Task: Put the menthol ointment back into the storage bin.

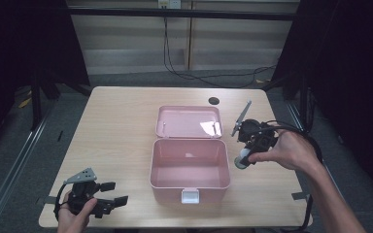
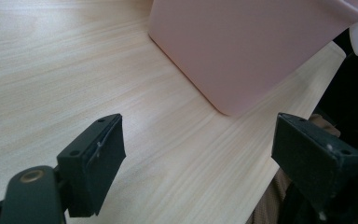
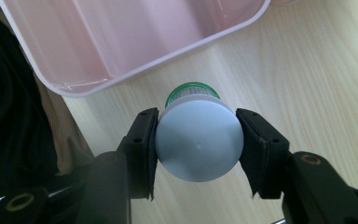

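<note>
A pink box point(image 1: 190, 167) stands open in the middle of the table, its lid point(image 1: 189, 121) laid back behind it and a white latch point(image 1: 190, 196) at its front. Just right of the box, my right gripper point(image 1: 244, 156) is shut on a small bottle point(image 3: 198, 135) with a white cap and a green base; both jaws press the cap's sides. The bottle point(image 1: 242, 161) stands close to the box's right wall point(image 3: 177, 51). My left gripper point(image 1: 112, 193) rests at the table's front left corner, open and empty, its jaws pointing toward the box point(image 2: 247, 46).
A dark round hole point(image 1: 214, 101) sits in the tabletop behind the lid. Black cables point(image 1: 199, 75) run across the floor beyond the table. The table's front edge point(image 2: 284, 154) lies close under my left gripper.
</note>
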Motion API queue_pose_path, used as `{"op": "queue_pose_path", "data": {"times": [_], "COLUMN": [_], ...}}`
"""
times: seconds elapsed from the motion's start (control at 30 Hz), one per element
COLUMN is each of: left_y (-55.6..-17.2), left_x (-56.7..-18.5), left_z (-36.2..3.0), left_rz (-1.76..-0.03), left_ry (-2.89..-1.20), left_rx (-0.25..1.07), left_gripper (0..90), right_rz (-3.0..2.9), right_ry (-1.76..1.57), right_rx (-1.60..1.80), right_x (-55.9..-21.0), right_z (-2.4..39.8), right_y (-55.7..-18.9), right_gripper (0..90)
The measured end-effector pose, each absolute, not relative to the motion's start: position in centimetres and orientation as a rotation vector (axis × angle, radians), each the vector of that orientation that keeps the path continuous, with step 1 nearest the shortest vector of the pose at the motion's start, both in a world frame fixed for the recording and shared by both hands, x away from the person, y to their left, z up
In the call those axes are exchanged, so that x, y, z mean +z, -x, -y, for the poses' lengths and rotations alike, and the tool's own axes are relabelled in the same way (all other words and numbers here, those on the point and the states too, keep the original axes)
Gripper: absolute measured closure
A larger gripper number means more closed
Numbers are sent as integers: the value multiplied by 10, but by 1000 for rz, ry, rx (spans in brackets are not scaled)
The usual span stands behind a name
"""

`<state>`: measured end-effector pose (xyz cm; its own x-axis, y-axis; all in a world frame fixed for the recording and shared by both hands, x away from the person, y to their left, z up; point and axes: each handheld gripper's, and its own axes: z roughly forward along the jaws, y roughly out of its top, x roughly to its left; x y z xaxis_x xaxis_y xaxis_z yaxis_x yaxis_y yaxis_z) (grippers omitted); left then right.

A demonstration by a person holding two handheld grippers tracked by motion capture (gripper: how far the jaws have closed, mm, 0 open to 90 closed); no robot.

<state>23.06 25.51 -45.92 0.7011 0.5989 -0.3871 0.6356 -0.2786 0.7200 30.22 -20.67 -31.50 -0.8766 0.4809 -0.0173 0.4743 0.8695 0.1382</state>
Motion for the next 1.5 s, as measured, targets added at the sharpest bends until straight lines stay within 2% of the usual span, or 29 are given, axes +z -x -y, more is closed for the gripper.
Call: {"op": "queue_pose_path", "data": {"times": [0.43,0.8,1.5], "left_y": [-230,-230,-231], "left_x": [-459,-459,-459], "left_z": [-254,-255,-255], "left_rz": [-955,-951,-946], "left_ry": [-1968,-1966,-1969], "left_rx": [-54,-50,-52], "left_gripper": [169,169,169], "right_rz": [-2970,-2974,-3036], "right_ry": [-707,-626,-488], "right_rx": [245,282,411], "right_x": [-292,-284,-305], "right_z": [193,164,116], "right_y": [-305,-310,-325], "right_gripper": [516,516,516]}}
